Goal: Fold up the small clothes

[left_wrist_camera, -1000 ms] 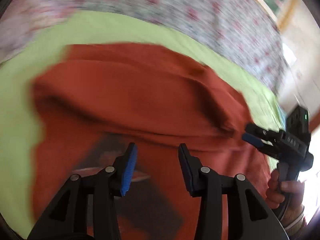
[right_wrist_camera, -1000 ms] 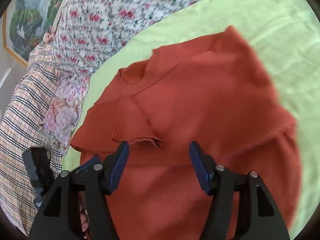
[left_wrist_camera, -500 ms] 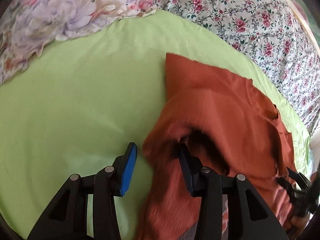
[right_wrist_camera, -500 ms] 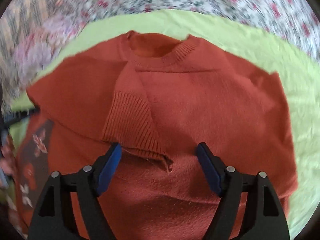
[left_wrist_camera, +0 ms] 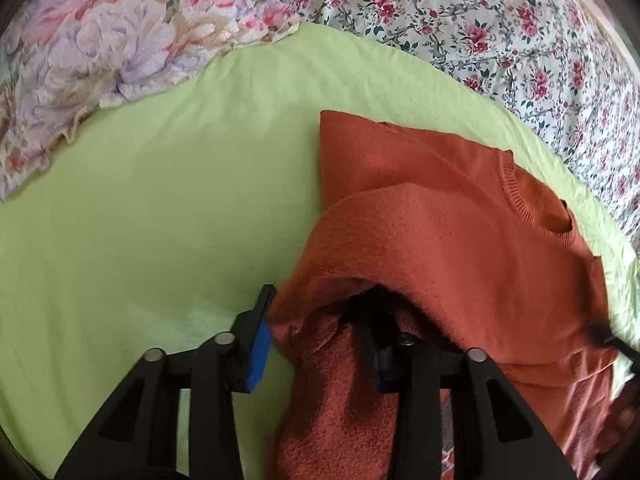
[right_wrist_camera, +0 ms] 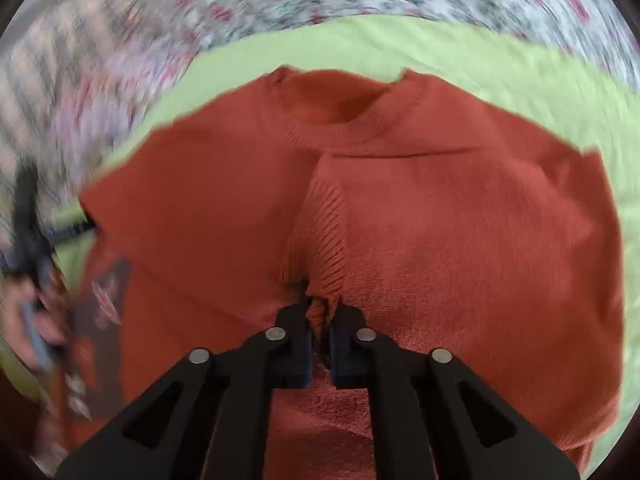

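Light green sheet point(left_wrist_camera: 168, 208) covers the bed and carries an orange sweater point(left_wrist_camera: 460, 248), with flowered bedding point(left_wrist_camera: 480, 28) past its far edge and a pastel flowered pillow point(left_wrist_camera: 100, 40) at the far left of the left wrist view.

Right tongs point(right_wrist_camera: 319, 320) are pressed nearly together, pinching the ribbed cuff point(right_wrist_camera: 322, 236) of a sleeve that lies folded across the sweater's front. The cuff bunches up in the narrow gap between the black fingers. Beyond it the round knit collar point(right_wrist_camera: 340, 124) faces away from the camera, and the body of the sweater spreads flat to both sides on the sheet. This view is blurred toward its edges. At its far left a hand point(right_wrist_camera: 28, 320) grips a dark tool handle next to the sweater's edge.

Left tongs point(left_wrist_camera: 320, 332) are spread apart. The left finger, with its blue pad point(left_wrist_camera: 259, 354), sits on the sheet just beside the sweater's side edge. The right finger is tucked under a lifted fold of the sweater, which drapes over it and hides its tip. The fabric runs between the two fingers, but they are not closed on it. From here the sweater extends away and to the right, its collar toward the right of the view.
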The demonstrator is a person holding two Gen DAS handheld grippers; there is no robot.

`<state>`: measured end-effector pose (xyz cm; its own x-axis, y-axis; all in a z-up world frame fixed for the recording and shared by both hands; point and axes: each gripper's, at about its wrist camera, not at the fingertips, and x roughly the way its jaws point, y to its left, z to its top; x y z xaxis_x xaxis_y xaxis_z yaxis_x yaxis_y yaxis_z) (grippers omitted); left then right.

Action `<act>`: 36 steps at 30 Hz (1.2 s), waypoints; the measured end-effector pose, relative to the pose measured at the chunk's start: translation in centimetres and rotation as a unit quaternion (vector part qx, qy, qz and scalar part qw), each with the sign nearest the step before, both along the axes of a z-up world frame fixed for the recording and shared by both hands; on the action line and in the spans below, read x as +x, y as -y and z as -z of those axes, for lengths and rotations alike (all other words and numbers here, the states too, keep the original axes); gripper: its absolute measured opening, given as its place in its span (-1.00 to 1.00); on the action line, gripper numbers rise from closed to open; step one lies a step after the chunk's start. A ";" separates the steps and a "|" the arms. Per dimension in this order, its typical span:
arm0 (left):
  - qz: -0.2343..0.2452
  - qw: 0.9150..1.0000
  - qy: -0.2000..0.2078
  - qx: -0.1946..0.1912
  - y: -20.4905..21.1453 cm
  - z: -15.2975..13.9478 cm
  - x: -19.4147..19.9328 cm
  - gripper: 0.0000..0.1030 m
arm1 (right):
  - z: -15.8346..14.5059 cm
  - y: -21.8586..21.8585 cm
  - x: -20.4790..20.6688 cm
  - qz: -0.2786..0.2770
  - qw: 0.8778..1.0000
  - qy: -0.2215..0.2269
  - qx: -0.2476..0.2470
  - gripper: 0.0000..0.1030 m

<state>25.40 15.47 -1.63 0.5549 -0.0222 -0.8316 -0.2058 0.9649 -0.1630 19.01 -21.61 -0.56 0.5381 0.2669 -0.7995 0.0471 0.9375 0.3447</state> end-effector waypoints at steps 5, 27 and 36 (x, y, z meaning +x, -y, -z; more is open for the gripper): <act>-0.002 1.000 0.001 0.010 -0.1 0.0 -1.2 -0.44 | -4.1 5.4 -3.7 0.099 0.992 0.062 0.050 -0.88; 0.083 0.994 -0.004 -0.071 -1.9 -3.2 0.4 -0.06 | 0.5 5.5 -4.2 0.112 0.993 -0.017 -0.013 0.29; 0.113 0.988 -0.048 -0.094 0.8 1.1 8.8 -0.02 | 0.7 6.4 -1.7 0.100 0.993 -0.031 -0.057 -0.90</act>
<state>34.21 14.68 -2.76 0.4377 -0.2962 -0.8489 -0.0119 0.9422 -0.3349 17.35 -28.05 -1.26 0.5206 0.0644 -0.8514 0.2548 0.9400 0.2270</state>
